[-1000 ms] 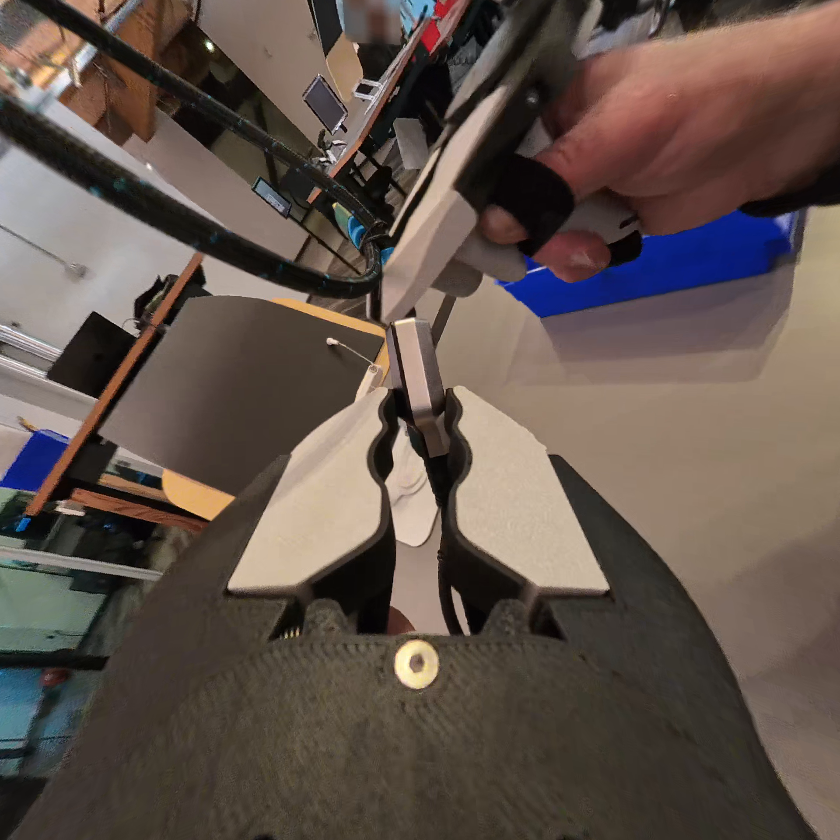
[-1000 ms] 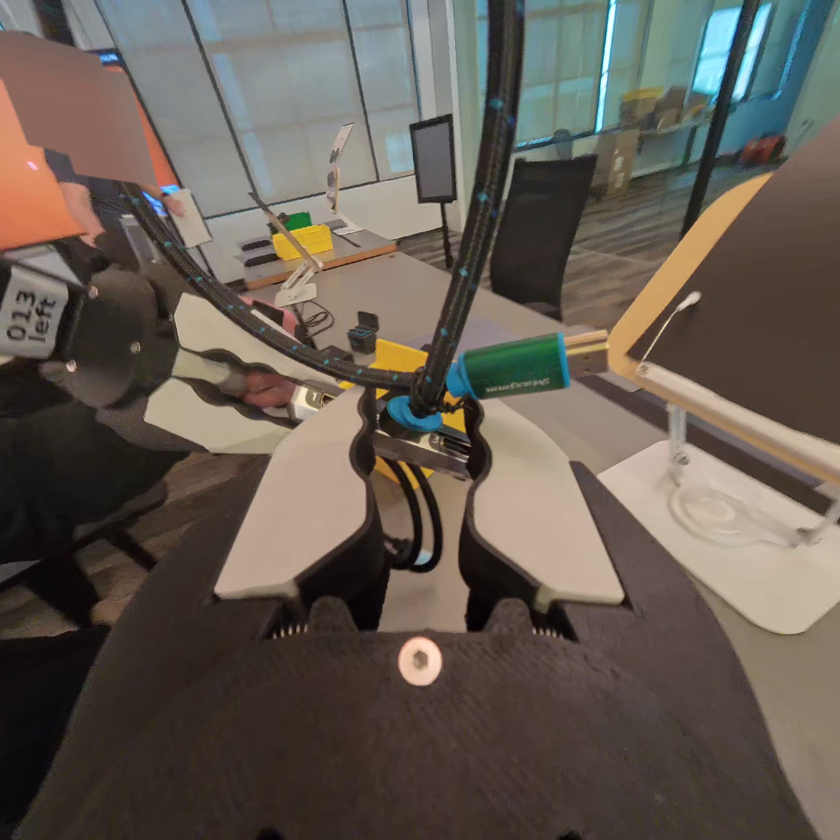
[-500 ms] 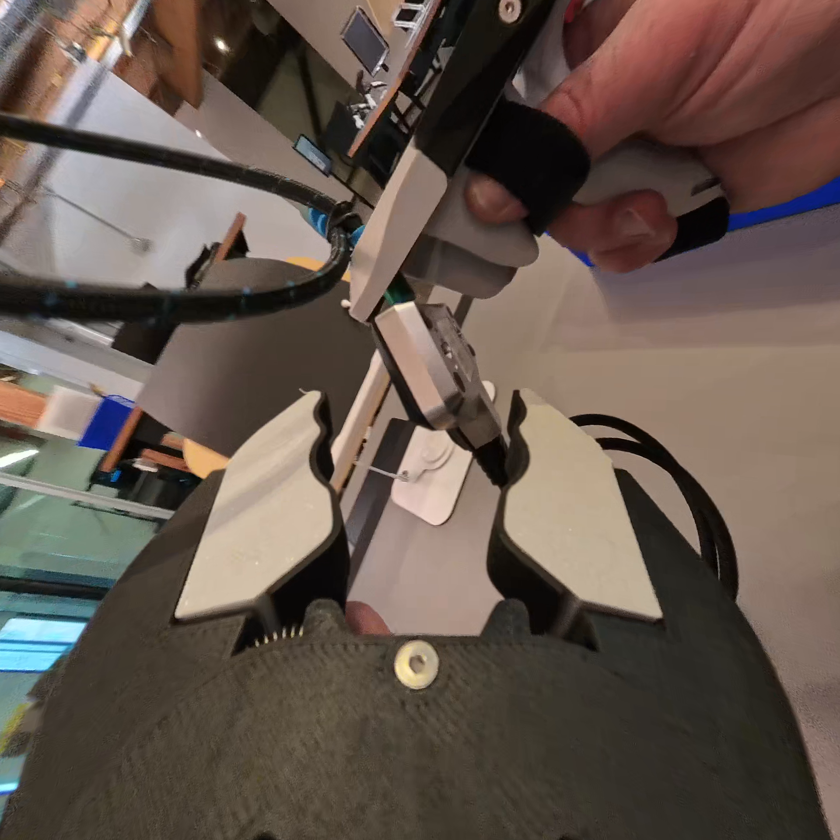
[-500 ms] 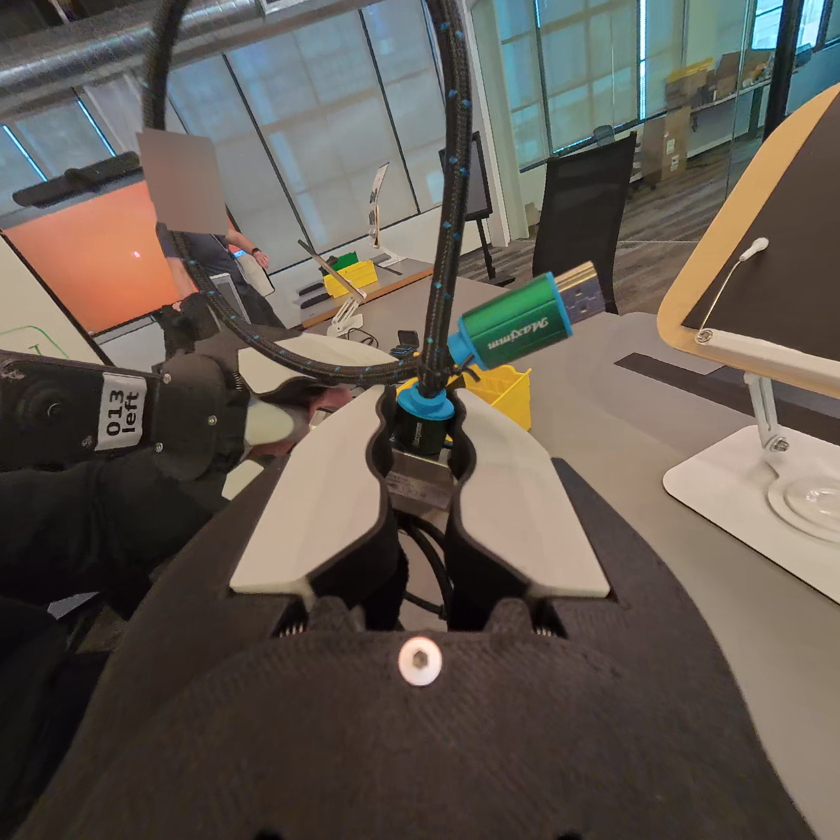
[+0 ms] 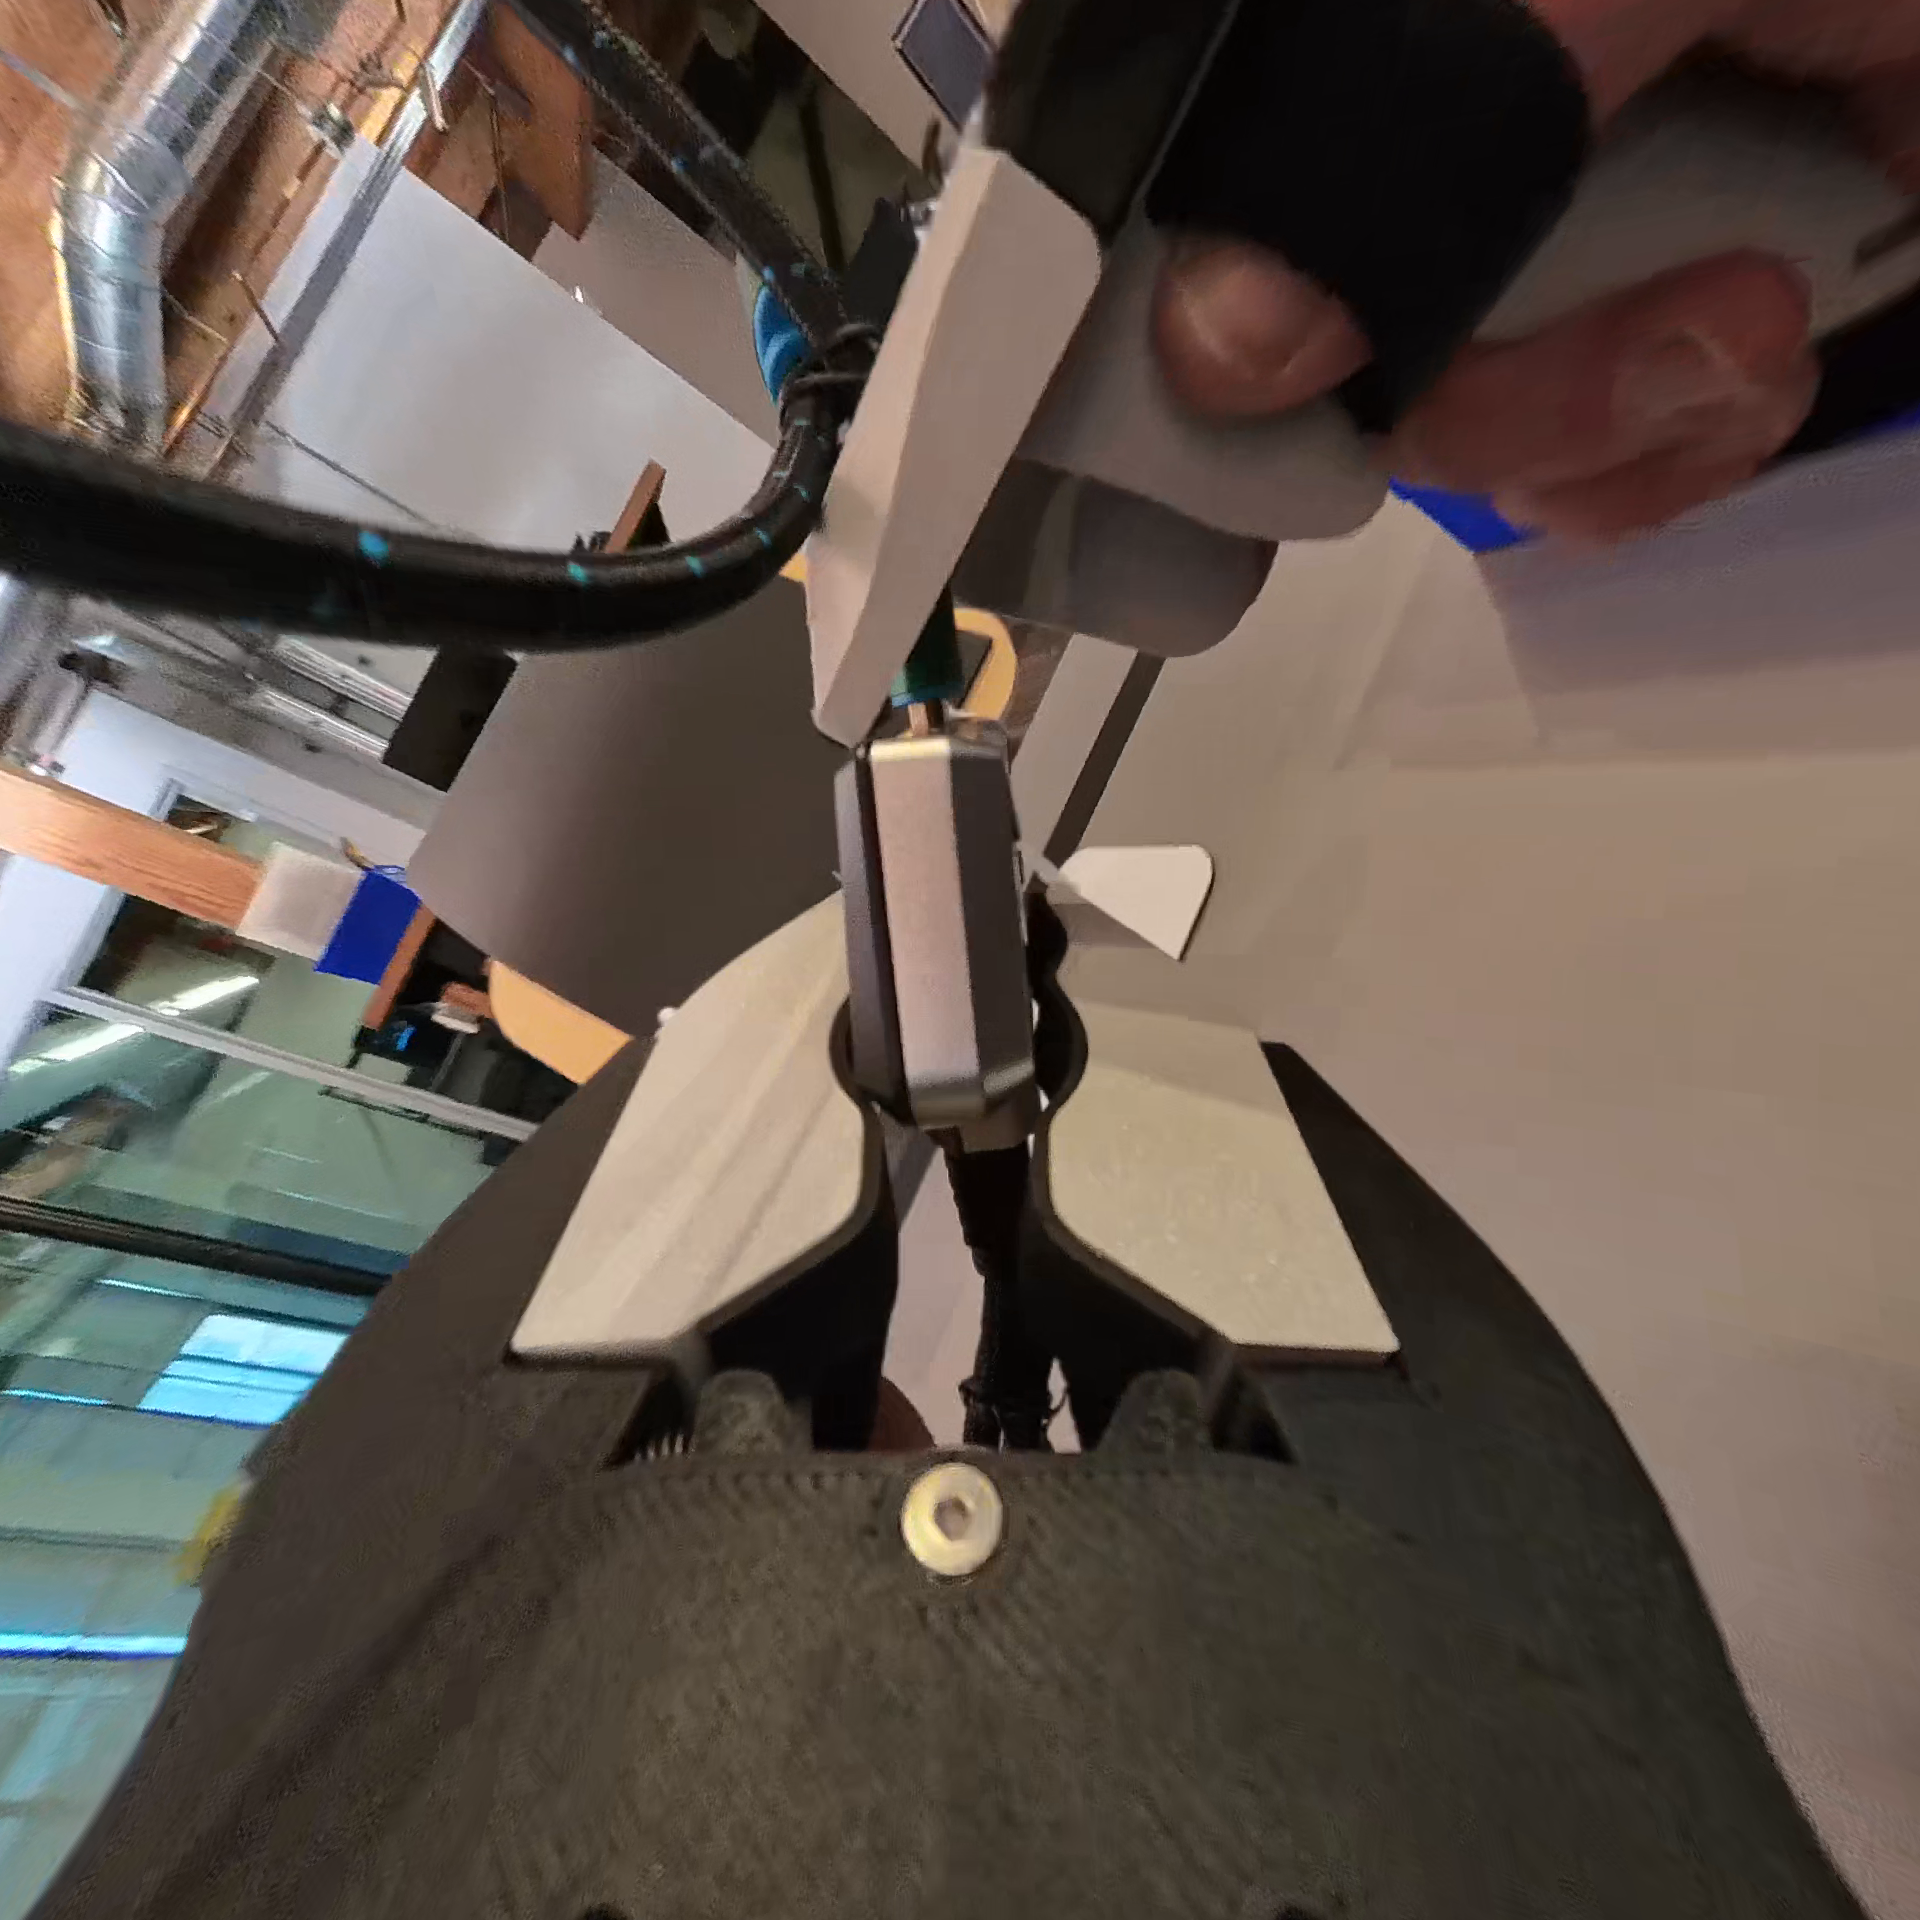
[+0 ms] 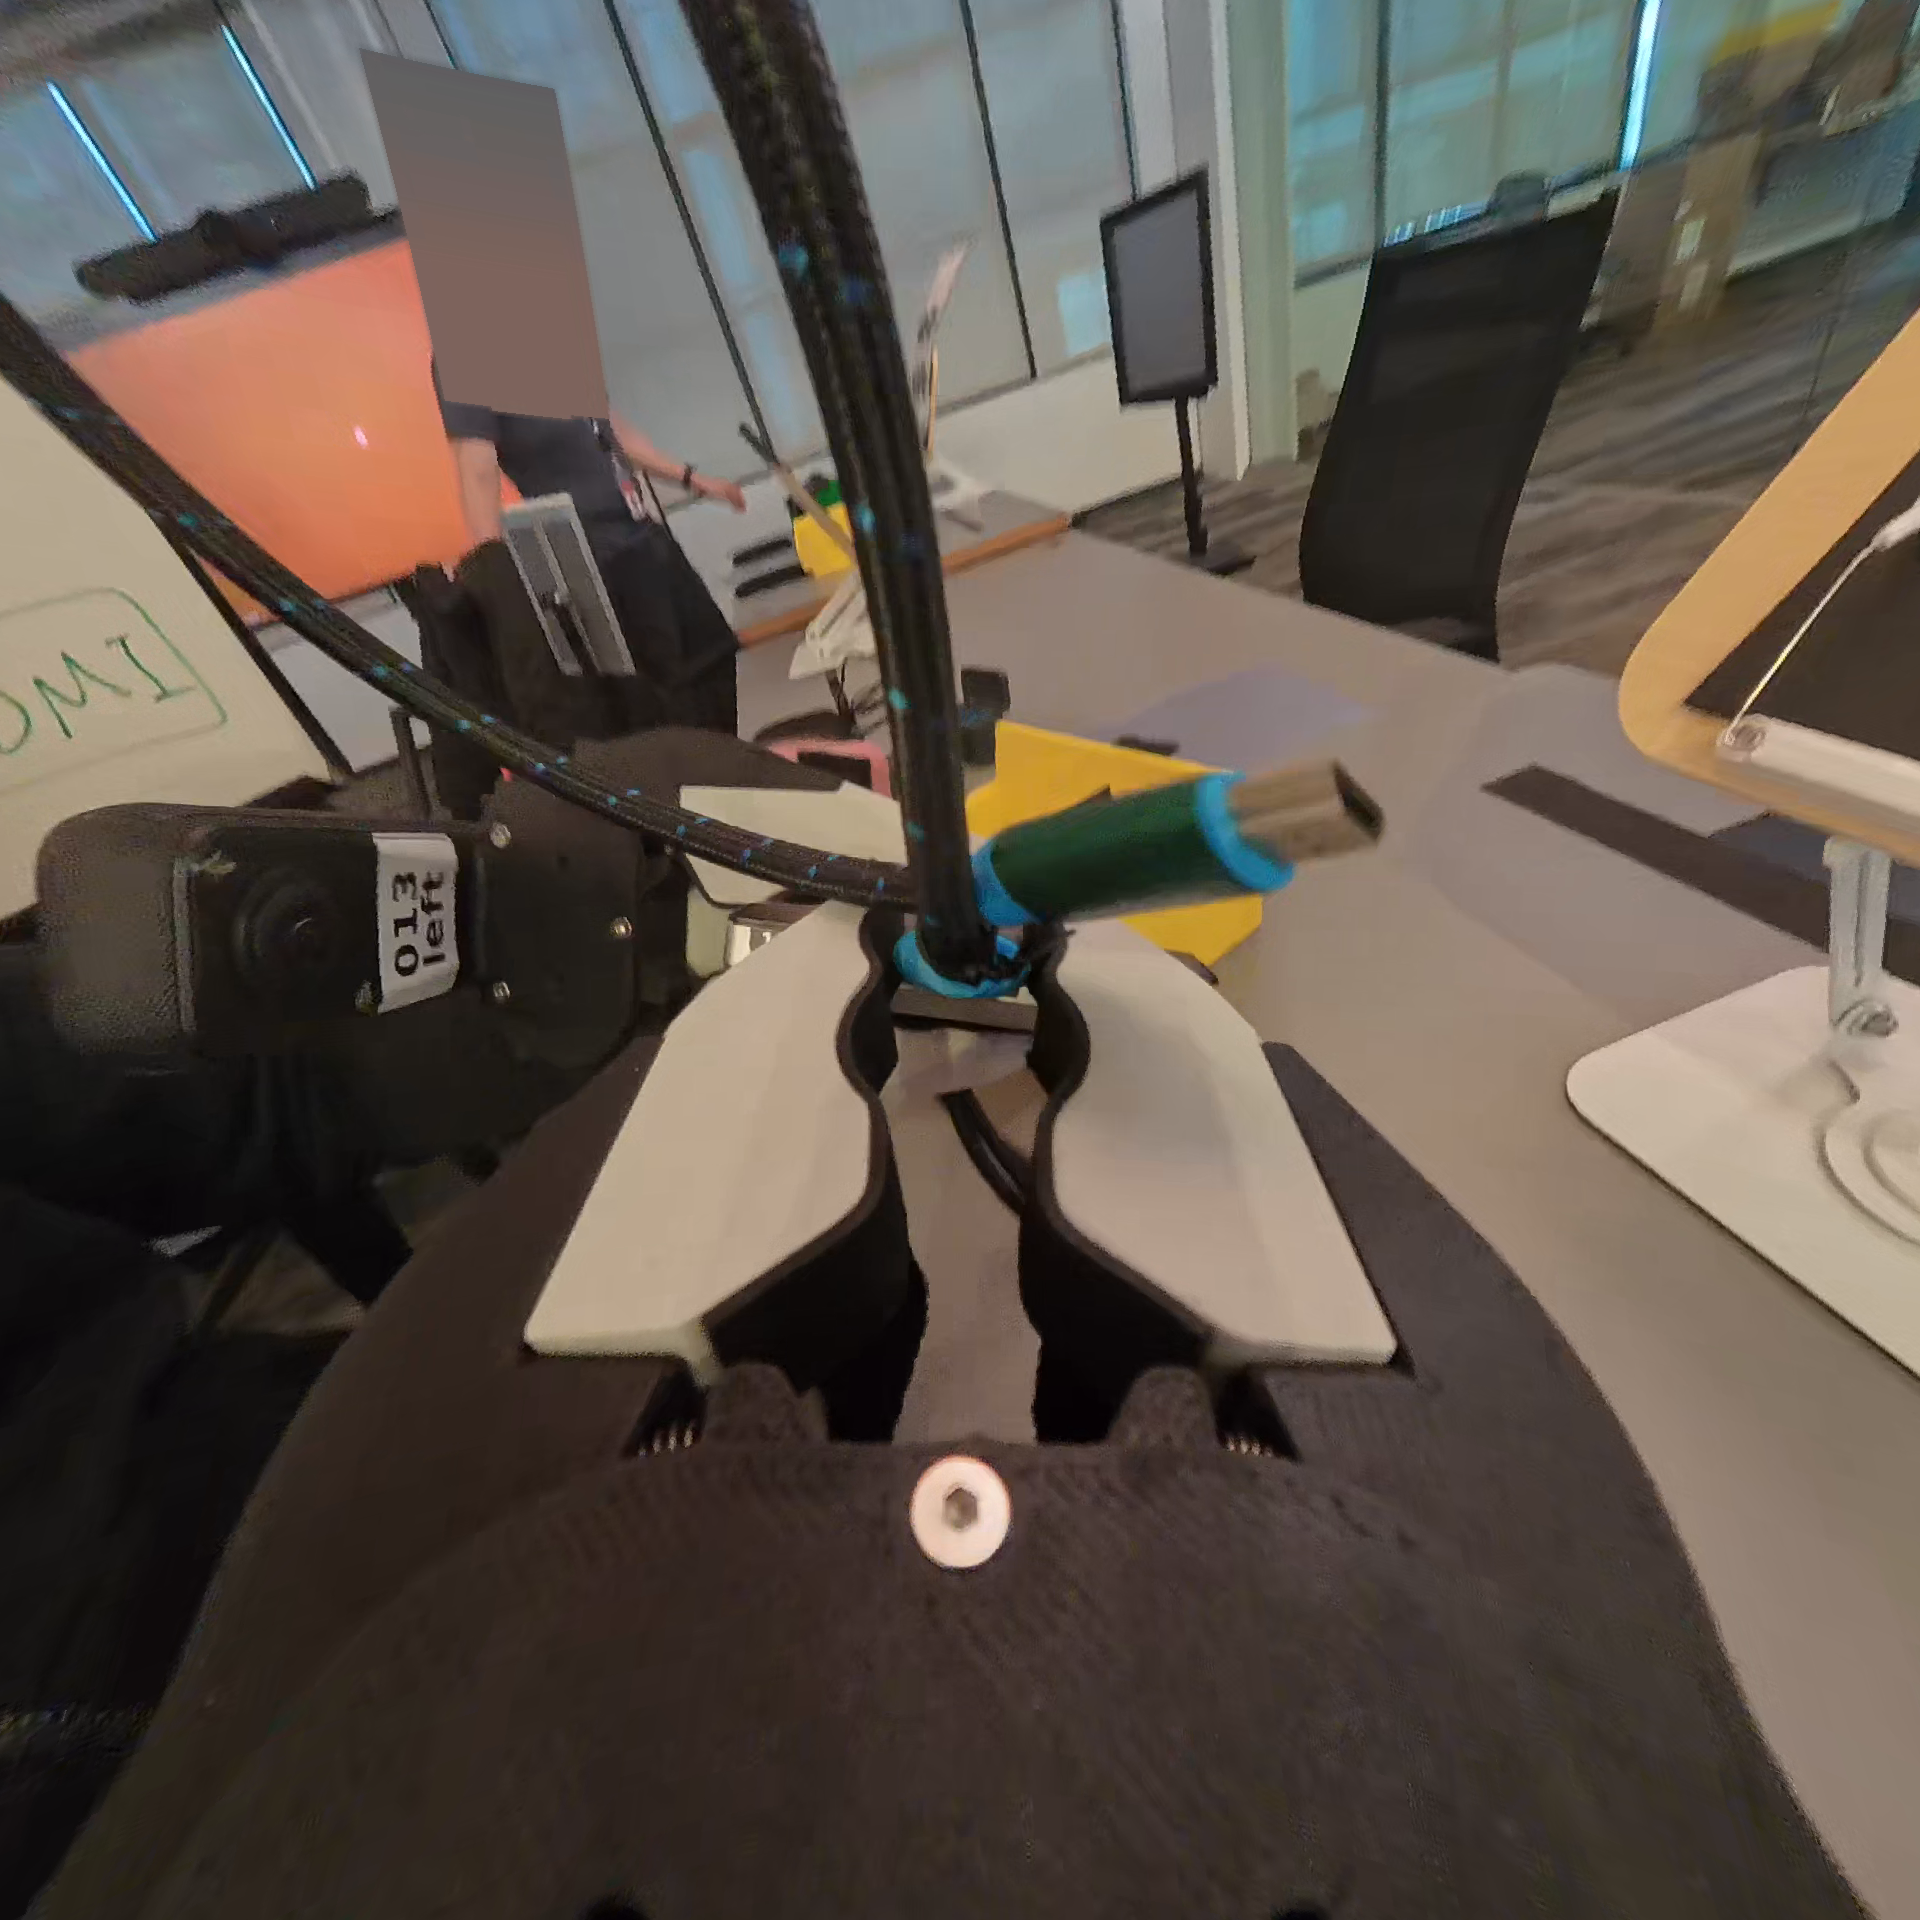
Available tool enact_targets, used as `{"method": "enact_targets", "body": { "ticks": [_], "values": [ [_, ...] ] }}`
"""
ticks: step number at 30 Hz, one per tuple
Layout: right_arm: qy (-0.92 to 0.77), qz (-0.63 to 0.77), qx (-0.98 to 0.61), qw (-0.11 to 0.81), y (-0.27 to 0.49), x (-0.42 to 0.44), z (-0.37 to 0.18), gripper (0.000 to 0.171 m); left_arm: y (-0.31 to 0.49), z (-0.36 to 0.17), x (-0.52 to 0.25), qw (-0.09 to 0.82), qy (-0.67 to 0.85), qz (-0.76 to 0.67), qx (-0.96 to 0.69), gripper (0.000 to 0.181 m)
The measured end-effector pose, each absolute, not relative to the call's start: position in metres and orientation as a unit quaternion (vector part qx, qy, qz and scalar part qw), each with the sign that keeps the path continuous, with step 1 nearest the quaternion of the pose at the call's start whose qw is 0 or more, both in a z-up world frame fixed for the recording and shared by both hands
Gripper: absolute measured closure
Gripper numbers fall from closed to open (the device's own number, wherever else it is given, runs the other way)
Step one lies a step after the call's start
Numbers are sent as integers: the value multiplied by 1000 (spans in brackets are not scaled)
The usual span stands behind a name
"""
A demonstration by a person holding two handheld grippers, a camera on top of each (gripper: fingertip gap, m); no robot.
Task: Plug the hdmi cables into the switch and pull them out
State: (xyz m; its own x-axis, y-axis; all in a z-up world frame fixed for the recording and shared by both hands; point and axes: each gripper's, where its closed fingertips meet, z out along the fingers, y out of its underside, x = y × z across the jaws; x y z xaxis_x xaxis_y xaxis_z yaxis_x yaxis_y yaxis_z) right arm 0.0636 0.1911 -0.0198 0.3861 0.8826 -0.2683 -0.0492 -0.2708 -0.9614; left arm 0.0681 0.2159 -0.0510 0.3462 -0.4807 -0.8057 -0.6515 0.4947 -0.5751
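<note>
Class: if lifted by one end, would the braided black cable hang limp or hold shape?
Probably springy, not limp: the braided cable holds broad arcs above the right gripper. Its free green plug juts sideways unsupported, so it seems stiff near ends.

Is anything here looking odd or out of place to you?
One thing: a green HDMI plug sticks out loose beside the right gripper, tied to the braided cable rather than plugged in. The left gripper grips the grey switch normally.
</note>
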Motion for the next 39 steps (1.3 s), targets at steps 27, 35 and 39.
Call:
{"method": "enact_targets", "body": {
  "ticks": [27, 35, 39],
  "values": [
    [-424, 404, -662, 468, 169, 54, -48, 151, 203, -63, 42, 644, 597, 173, -446, 158],
    [-378, 355, -683, 515, 179, 108, -29, 151, 217, -38, 4, 671, 549, 171, -468, 158],
    [-366, 285, -731, 501, 185, 134, -33, 151, 209, -20, 13, 671, 548, 167, -471, 159]
  ]
}}
